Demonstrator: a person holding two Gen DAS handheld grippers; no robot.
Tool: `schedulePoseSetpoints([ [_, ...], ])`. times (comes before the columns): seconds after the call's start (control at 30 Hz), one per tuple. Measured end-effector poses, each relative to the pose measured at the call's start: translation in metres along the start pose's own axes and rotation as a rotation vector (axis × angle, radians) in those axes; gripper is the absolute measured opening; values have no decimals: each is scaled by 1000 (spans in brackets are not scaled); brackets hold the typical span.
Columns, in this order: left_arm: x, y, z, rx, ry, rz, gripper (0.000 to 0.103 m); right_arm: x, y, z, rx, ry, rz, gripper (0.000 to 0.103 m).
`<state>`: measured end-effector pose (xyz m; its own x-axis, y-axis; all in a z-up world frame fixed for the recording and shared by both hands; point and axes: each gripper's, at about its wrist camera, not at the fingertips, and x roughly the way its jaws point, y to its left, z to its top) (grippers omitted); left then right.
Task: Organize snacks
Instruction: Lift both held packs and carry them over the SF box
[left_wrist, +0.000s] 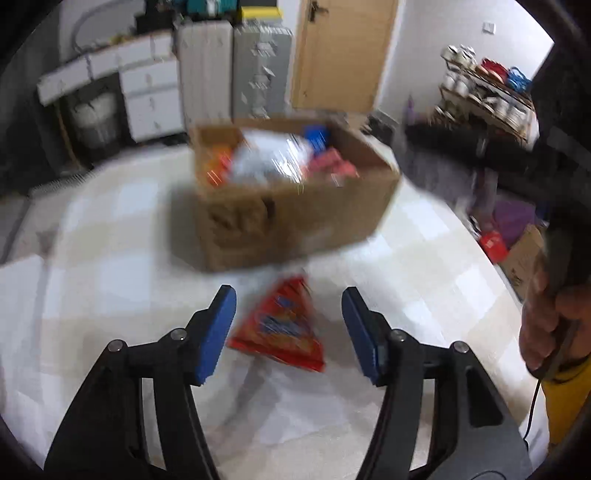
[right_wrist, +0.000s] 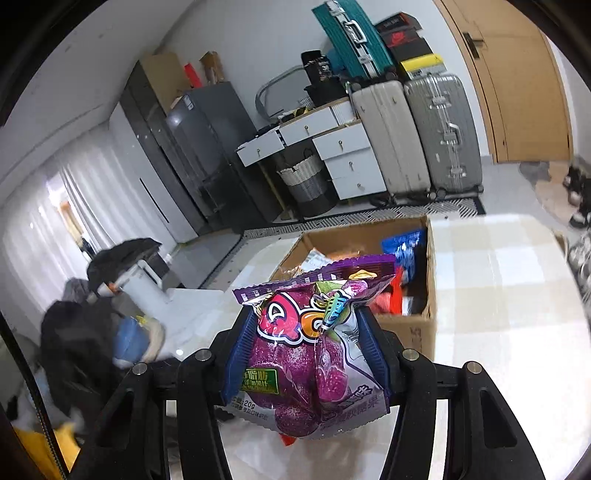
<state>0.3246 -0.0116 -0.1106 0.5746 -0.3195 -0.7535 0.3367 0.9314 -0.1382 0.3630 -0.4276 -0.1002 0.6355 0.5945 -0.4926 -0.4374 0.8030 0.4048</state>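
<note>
Purple shiny candy bag (right_wrist: 314, 350) sits squeezed in my right gripper (right_wrist: 306, 354), near the brown cardboard box (left_wrist: 295, 218). My left gripper (left_wrist: 288, 328) is wide open, holding nothing, right over the red snack bag (left_wrist: 284, 325), just before that box.

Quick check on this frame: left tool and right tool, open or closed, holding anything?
Left tool: open, empty, above the red snack bag on the table.
Right tool: closed on the purple candy bag, near the cardboard box.
</note>
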Motion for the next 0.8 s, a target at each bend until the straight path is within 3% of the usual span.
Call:
schedulePoseSetpoints([
  [0.1,29,-2,-9,7,26,57,57,-3,0,-4,-7,-4,2,56],
  [0.3,72,3,-14,-10,73,46,56,-11,0,-11,-24,-12,3,56],
  [0.37,74,4,-21,-8,71,51,47,-11,0,-12,-19,-7,4,56],
  [0.5,75,5,-27,-17,53,29,37,-13,1,-14,-12,-3,8,56],
  [0.8,47,-3,-27,-14,24,40,33,-17,7,-9,-18,-20,6,56],
])
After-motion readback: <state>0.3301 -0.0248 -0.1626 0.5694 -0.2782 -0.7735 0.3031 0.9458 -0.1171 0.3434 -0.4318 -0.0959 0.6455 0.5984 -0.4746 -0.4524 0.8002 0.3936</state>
